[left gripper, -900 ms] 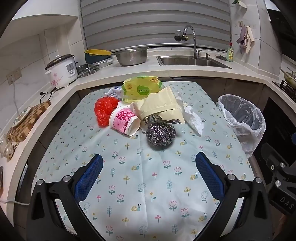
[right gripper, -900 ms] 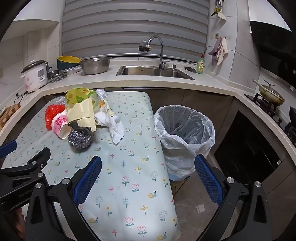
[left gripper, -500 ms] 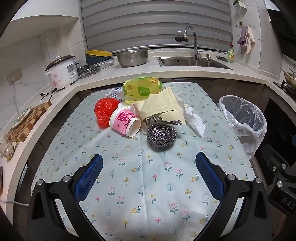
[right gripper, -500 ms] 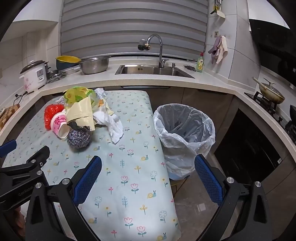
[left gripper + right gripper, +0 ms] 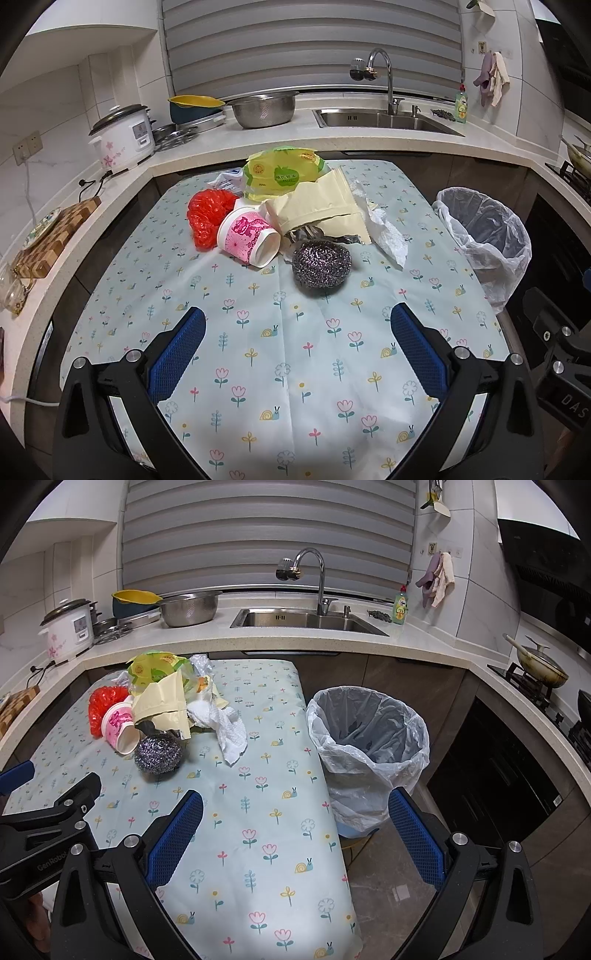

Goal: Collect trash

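Observation:
A heap of trash lies at the far half of the flowered table: a steel-wool scourer nearest me, a pink paper cup on its side, a red crumpled bag, a pale yellow envelope, a green-yellow snack bag and white crumpled paper. My left gripper hangs open above the near table, short of the scourer, nothing between its blue pads. My right gripper stands open over the table's right edge, beside the lined bin.
A counter wraps around the back with a rice cooker, steel bowl, sink and faucet. A wooden board lies on the left counter. A stove with a pan stands at the right. The left gripper's body shows at the right view's lower left.
Both views have shifted only slightly; the trash heap sits a touch nearer the left gripper. Both grippers remain open and nothing has been touched.

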Available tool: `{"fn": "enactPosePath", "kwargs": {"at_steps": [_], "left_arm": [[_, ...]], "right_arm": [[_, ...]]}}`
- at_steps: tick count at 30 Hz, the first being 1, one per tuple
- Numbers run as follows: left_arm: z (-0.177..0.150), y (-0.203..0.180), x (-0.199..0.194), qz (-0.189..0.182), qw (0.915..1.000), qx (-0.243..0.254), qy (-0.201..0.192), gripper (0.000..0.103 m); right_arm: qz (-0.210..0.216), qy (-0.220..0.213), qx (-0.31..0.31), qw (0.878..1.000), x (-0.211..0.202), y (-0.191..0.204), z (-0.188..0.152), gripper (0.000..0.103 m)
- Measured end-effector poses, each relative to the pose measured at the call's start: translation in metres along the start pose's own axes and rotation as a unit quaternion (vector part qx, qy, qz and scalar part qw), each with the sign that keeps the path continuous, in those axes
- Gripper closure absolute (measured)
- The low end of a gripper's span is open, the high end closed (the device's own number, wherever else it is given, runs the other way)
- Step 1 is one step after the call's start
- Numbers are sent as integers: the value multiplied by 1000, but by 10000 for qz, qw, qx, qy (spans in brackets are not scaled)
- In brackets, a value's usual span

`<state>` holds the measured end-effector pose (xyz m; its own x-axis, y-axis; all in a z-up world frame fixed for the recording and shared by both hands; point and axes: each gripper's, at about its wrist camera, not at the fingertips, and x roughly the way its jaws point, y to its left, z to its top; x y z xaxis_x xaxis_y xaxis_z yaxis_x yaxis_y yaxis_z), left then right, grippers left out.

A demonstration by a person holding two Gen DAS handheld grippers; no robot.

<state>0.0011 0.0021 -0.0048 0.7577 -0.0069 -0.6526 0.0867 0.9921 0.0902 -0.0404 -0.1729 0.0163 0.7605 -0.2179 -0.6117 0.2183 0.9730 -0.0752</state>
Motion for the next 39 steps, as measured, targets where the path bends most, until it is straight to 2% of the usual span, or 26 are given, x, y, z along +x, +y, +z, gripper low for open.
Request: {"fn": "enactPosePath", "kwargs": {"at_steps": [39], "left_arm": [[3, 4, -3, -15, 10000, -53, -57, 7]], "right_arm": [[-5, -11, -34, 10000, -2, 2, 0, 7]]}}
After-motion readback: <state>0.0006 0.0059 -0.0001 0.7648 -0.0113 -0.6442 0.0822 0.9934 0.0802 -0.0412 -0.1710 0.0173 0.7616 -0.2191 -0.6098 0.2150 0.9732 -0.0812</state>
